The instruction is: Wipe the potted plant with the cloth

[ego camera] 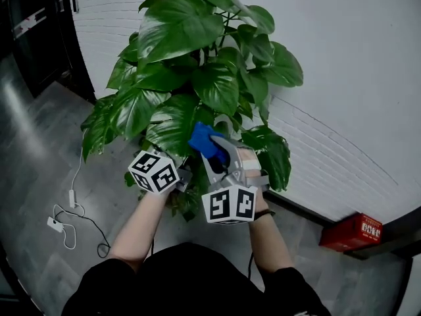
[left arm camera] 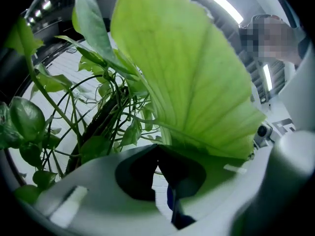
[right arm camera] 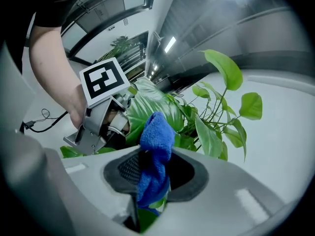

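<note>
the plant [ego camera: 197,64] filled the upper middle of the head view, against a white brick wall [ego camera: 342,110]; both grippers reached into its lower leaves at the centre of the frame; the right gripper [ego camera: 218,155] had its jaws clamped on a blue cloth [ego camera: 205,140], which bunched out past the tips and lay against a leaf at the plant's lower middle; in the right gripper view the cloth [right arm camera: 156,136] stood up between the dark pads and hung down behind them, with the left gripper [right arm camera: 101,119] just beyond it at the left, its nose at a leaf; the left gripper's jaws were pressed together, tips meeting low in the centre of its own view; a big pale leaf [left arm camera: 197,82] rose from right at those tips and filled the upper right; whether its edge was pinched could not be told; a cable [ego camera: 72,219] lay on the floor at lower left, and a red box [ego camera: 352,232] sat at the wall's foot at lower right
</note>
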`<move>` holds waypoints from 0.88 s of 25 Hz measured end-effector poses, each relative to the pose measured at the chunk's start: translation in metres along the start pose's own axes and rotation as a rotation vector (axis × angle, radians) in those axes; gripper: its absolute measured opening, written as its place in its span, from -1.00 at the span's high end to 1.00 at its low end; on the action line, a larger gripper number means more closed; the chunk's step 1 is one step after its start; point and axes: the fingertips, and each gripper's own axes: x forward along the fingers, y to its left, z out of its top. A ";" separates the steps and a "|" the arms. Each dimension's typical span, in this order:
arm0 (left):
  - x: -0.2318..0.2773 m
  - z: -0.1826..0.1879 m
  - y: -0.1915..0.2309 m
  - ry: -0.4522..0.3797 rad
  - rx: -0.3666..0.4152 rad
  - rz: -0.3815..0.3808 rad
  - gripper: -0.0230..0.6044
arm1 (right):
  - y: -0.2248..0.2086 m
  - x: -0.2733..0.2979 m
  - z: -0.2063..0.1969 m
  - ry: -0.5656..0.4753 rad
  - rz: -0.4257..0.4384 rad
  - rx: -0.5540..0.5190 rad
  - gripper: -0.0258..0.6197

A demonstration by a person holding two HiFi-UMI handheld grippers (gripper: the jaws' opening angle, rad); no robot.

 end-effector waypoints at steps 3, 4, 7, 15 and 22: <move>-0.004 -0.003 0.002 0.006 0.000 0.012 0.92 | 0.005 -0.004 0.001 -0.001 -0.002 -0.010 0.59; -0.006 -0.004 0.004 0.009 0.000 0.017 0.92 | 0.008 -0.005 0.001 -0.001 -0.001 -0.015 0.59; -0.013 -0.008 0.007 0.014 -0.004 0.036 0.92 | 0.015 -0.009 0.000 -0.002 0.006 -0.023 0.59; -0.027 -0.016 0.007 0.015 -0.004 0.101 0.92 | 0.030 -0.028 -0.002 -0.042 0.039 0.003 0.59; -0.058 -0.019 -0.005 -0.005 0.014 0.192 0.92 | 0.046 -0.050 0.012 -0.133 0.107 0.038 0.59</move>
